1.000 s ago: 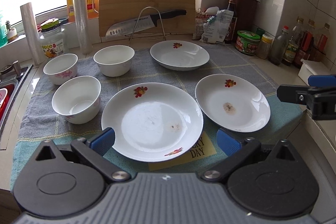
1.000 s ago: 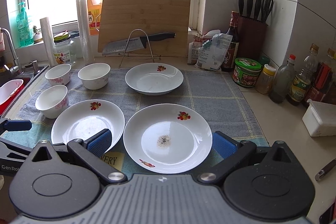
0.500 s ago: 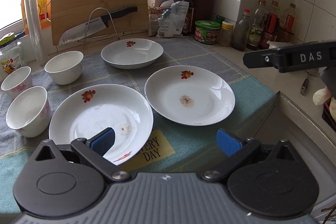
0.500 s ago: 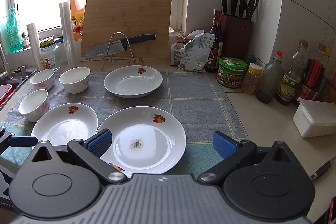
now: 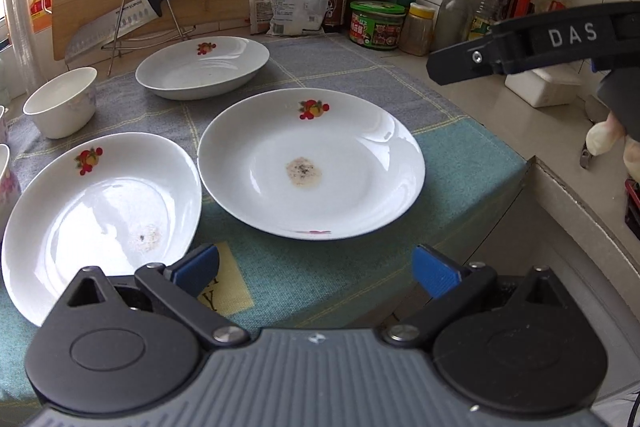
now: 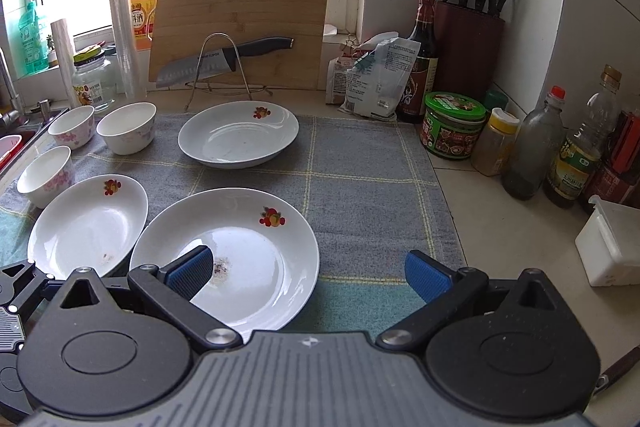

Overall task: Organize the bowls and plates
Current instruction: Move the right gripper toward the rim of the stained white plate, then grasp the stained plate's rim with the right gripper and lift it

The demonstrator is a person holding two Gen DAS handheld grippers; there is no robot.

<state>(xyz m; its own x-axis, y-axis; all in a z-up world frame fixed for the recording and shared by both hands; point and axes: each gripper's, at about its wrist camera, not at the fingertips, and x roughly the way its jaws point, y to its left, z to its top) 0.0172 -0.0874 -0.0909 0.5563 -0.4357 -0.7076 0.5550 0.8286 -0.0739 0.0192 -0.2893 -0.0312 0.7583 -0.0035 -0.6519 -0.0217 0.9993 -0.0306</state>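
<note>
- Left wrist view: the left gripper [image 5: 316,267] has its blue pads wide apart and holds nothing; it hangs over the near edge of the cloth [image 5: 460,155].
- At 12 o'clock from it lies the stained plate [image 5: 312,163], with a brown spot in its middle.
- At 9 o'clock lies the second plate [image 5: 100,211], its rim just beside the stained plate; the left pad overlaps its near edge in the picture.
- At 11 o'clock, farther back, stands the deep plate [image 5: 202,67], and left of it one bowl [image 5: 60,103].
- At 2 o'clock the right gripper's black finger marked "DAS" enters, with a part of a hand [image 5: 608,139] below it.
- Right wrist view: the right gripper [image 6: 308,275] is also spread open and empty, above the right rim of the stained plate [image 6: 256,251].
- At 10 o'clock lies the second plate [image 6: 88,223]; at 12 o'clock the deep plate [image 6: 238,139].
- Three bowls stand at the left: [image 6: 46,175], [image 6: 72,127], [image 6: 126,127].
- Behind them a cutting board [image 6: 244,19] leans, with a knife [image 6: 224,59] on a wire stand.
</note>
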